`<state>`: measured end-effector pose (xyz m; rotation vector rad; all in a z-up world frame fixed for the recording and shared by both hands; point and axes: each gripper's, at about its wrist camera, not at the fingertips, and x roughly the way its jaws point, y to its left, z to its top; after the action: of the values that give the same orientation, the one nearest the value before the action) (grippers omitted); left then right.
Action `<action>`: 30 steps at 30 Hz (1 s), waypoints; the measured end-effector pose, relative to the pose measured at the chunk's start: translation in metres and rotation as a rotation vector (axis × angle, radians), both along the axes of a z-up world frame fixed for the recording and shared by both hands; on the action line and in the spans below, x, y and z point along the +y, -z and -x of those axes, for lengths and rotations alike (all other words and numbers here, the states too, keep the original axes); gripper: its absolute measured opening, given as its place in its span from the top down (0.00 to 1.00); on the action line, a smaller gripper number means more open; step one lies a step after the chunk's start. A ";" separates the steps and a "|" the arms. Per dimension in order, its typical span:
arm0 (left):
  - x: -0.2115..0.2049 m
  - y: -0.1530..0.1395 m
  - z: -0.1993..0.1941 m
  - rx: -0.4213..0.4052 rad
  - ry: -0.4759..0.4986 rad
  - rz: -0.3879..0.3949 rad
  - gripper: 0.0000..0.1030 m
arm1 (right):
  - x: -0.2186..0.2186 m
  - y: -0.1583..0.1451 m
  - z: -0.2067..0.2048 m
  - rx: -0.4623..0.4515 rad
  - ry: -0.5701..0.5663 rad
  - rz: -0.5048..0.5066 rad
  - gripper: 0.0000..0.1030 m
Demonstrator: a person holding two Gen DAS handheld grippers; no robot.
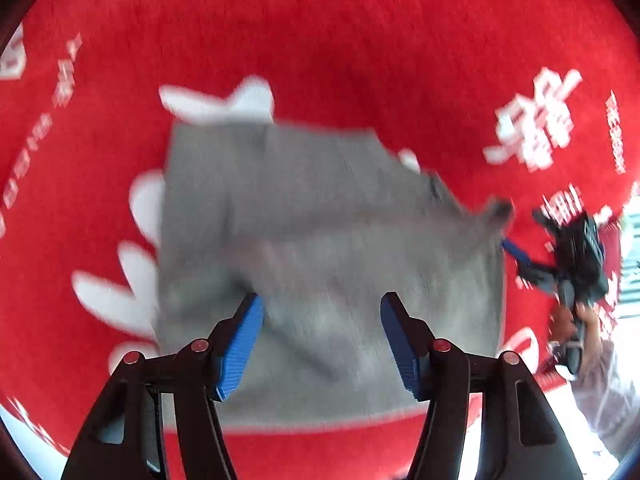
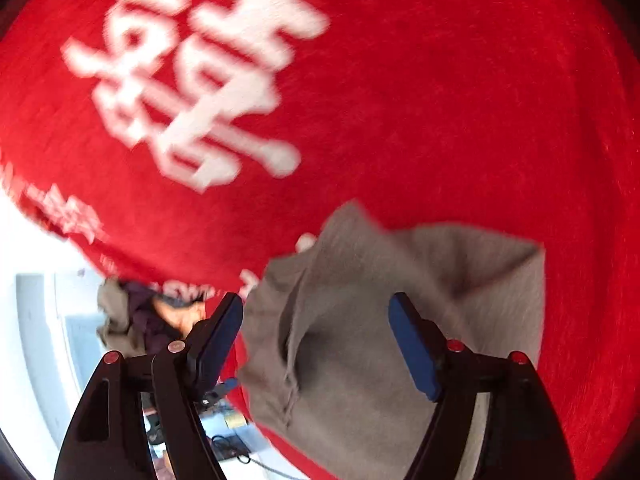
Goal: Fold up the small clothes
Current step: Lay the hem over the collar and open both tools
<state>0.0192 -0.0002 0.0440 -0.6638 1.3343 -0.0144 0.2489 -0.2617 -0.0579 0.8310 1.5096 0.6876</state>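
A small grey garment (image 1: 320, 248) lies partly folded on a red cloth (image 1: 340, 40) with white lettering. My left gripper (image 1: 322, 308) is open above the garment's near part, blue pads apart, holding nothing. In the left wrist view the right gripper (image 1: 516, 254) is at the garment's right corner, too small to tell its state there. In the right wrist view the right gripper (image 2: 316, 316) is open over the grey garment (image 2: 380, 320), which shows a seam and a raised fold. Both views are motion-blurred.
The red cloth (image 2: 400, 100) covers the table and carries large white characters (image 2: 192, 80). Its edge runs along the lower left of the right wrist view, with pale floor (image 2: 36, 340) and a pile of clothes (image 2: 132, 320) beyond.
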 end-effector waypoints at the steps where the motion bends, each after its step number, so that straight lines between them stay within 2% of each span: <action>1: -0.007 0.005 0.006 0.017 0.011 0.022 0.40 | 0.002 -0.003 0.007 0.001 -0.025 -0.011 0.23; 3: -0.021 0.019 0.014 0.056 0.034 0.059 0.40 | 0.008 -0.005 0.028 0.018 -0.085 -0.030 0.23; 6: -0.037 0.042 0.016 0.082 0.014 0.136 0.40 | 0.020 0.001 0.058 0.060 -0.157 -0.052 0.23; 9: -0.044 0.050 0.007 0.055 -0.035 0.216 0.40 | 0.029 0.007 0.078 0.079 -0.190 -0.042 0.23; 13: -0.030 0.040 -0.012 -0.034 -0.139 0.254 0.40 | 0.026 0.008 0.078 0.056 -0.146 -0.019 0.23; 16: -0.013 0.037 -0.035 -0.081 -0.214 0.219 0.40 | 0.019 0.007 0.055 0.029 -0.104 -0.005 0.23; 17: -0.005 0.035 -0.045 -0.096 -0.244 0.185 0.40 | 0.017 0.007 0.047 0.016 -0.093 -0.002 0.23; 20: 0.014 0.030 -0.069 -0.122 -0.321 0.089 0.40 | 0.007 0.007 0.017 -0.024 -0.038 0.081 0.23; 23: 0.036 0.014 -0.087 -0.168 -0.383 0.031 0.40 | -0.005 0.010 -0.001 -0.027 0.030 0.129 0.23; 26: 0.045 -0.006 -0.097 -0.195 -0.359 -0.046 0.40 | -0.014 0.006 -0.008 -0.042 0.068 0.151 0.23; 30: 0.036 -0.012 -0.088 -0.139 -0.248 -0.145 0.40 | -0.017 -0.004 -0.001 -0.068 0.031 0.183 0.23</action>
<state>0.1070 0.0357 0.0558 -0.6879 1.1020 0.2304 0.2502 -0.2788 -0.0540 0.6840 1.4713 0.5404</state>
